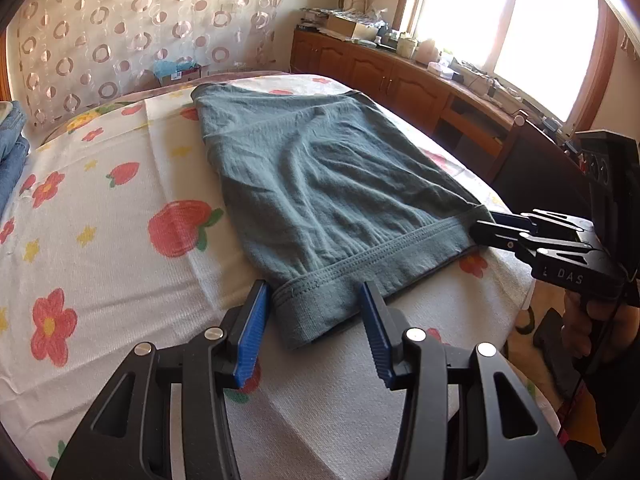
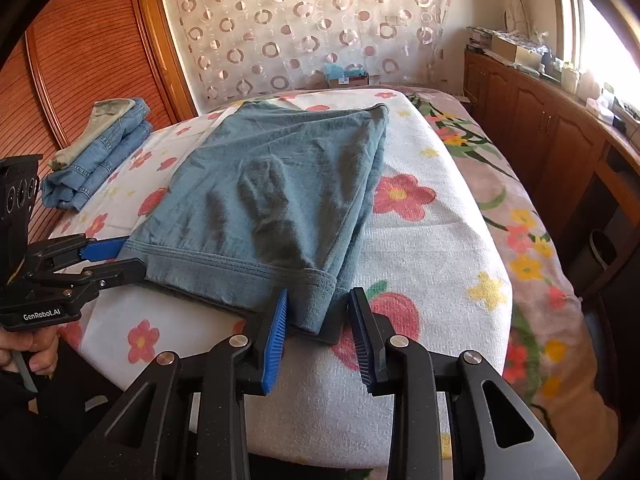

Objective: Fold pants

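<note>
Straddling the waistband corners of the teal pants (image 1: 320, 168), which lie folded flat on the bed (image 1: 120, 200), you hold both the left gripper (image 1: 316, 320) and right gripper (image 2: 318, 328) with fingers open, ungripped, seemingly poised to pinch for another fold.

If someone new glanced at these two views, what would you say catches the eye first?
First the teal pants, already folded, lying in the middle of the flower-printed bedspread. Next, the open left claw and open right claw, each straddling one near corner of the waistband. Then a stack of folded jeans at the bed's far left edge.
</note>
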Demonstrator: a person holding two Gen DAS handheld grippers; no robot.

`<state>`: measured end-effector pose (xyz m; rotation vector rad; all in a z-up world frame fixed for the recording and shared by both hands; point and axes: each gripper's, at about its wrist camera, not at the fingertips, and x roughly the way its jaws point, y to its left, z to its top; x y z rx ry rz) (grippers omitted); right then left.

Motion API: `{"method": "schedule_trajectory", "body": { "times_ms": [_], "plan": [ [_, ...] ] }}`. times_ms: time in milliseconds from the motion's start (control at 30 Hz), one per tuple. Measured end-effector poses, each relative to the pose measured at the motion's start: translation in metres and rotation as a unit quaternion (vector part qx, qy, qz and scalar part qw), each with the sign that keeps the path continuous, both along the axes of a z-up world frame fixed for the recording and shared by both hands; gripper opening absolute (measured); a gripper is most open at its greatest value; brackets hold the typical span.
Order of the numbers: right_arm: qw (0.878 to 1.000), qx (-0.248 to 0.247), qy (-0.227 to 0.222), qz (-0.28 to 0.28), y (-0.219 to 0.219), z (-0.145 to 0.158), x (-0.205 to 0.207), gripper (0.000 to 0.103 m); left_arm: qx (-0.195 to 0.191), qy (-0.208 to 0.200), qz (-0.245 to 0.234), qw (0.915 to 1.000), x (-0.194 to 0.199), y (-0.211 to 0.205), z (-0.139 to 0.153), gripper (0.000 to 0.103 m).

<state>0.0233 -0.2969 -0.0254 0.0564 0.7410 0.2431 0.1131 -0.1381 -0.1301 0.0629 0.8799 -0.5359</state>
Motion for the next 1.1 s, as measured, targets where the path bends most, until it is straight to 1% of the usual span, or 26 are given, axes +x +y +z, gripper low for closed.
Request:
{"method": "schedule_trajectory", "body": {
  "times_ms": [100, 133, 200, 300, 367, 400, 433, 500, 567, 600, 700, 867, 1100],
  "plan": [
    [1.0, 0.0, -0.002, 0.002, 0.002, 0.0, -0.001, 0.027, -0.007, 0.006, 0.003, 1.0, 0.002, 0.001, 0.0, 0.048],
    [1.0, 0.001, -0.002, 0.005, 0.002, 0.0, -0.002, 0.023, -0.015, 0.012, 0.006, 0.9998, 0.003, 0.004, 0.0, 0.048],
    [1.0, 0.01, -0.002, 0.009, 0.003, -0.001, -0.002, 0.02, -0.028, 0.02, 0.011, 0.9993, 0.005, 0.007, 0.001, 0.048],
    [1.0, 0.018, -0.005, 0.013, 0.003, -0.002, -0.004, 0.015, -0.023, 0.019, 0.029, 0.9991, 0.005, 0.012, 0.001, 0.048],
    [1.0, 0.019, -0.006, 0.013, 0.003, -0.002, -0.004, 0.014, -0.02, 0.016, 0.027, 0.9993, 0.004, 0.012, 0.001, 0.044],
    [1.0, 0.02, -0.007, 0.012, 0.003, -0.002, -0.004, 0.014, -0.017, 0.015, 0.026, 0.9994, 0.003, 0.011, 0.001, 0.04],
    [1.0, 0.024, -0.007, 0.011, 0.002, -0.002, -0.004, 0.014, -0.015, 0.016, 0.022, 0.9995, 0.002, 0.01, 0.001, 0.033],
    [0.999, 0.03, -0.01, 0.011, 0.001, -0.002, -0.005, 0.014, -0.012, 0.015, 0.015, 0.9997, 0.001, 0.007, 0.001, 0.029],
    [0.999, 0.033, -0.013, 0.012, 0.002, 0.0, -0.006, 0.013, 0.002, 0.004, 0.008, 1.0, -0.002, 0.004, 0.002, 0.024],
    [0.999, 0.035, -0.014, 0.012, 0.003, 0.001, -0.006, 0.013, 0.005, 0.001, 0.006, 1.0, -0.003, 0.003, 0.003, 0.019],
    [0.999, 0.042, -0.024, 0.016, 0.004, 0.009, -0.009, 0.013, -0.008, 0.003, 0.008, 0.9999, -0.001, 0.008, 0.012, 0.017],
    [0.997, 0.043, -0.051, 0.027, 0.011, 0.035, -0.015, 0.013, -0.011, -0.026, 0.009, 0.9996, -0.005, 0.015, 0.041, 0.014],
    [0.991, 0.045, -0.113, 0.054, 0.024, 0.098, -0.03, 0.013, -0.04, -0.08, 0.02, 0.9958, -0.013, 0.039, 0.111, 0.013]
  ]
}}
